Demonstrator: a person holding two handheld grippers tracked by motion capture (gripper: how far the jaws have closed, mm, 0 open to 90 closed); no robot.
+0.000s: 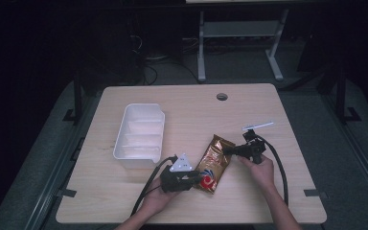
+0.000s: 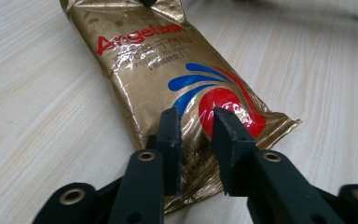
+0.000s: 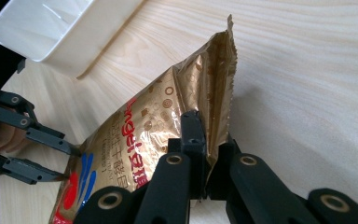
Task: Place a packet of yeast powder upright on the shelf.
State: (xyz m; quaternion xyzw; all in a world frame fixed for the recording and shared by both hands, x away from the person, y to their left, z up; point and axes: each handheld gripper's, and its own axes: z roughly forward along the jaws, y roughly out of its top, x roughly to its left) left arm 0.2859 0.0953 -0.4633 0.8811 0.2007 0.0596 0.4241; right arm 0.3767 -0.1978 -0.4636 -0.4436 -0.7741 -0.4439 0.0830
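Observation:
A gold foil packet with red lettering and a blue and red swirl lies on the wooden table, slightly right of centre. My right gripper is shut on the packet's crimped top edge, with the foil pinched between its jaws and that end raised a little. My left gripper is at the packet's near end. Its jaws stand a little apart just over the red swirl. In the right gripper view the left gripper straddles that end, open.
A white plastic tray with dividers sits left of the packet, its corner close to the packet's top. A round cable hole lies at the table's far side. Bare wood spreads to the right and front.

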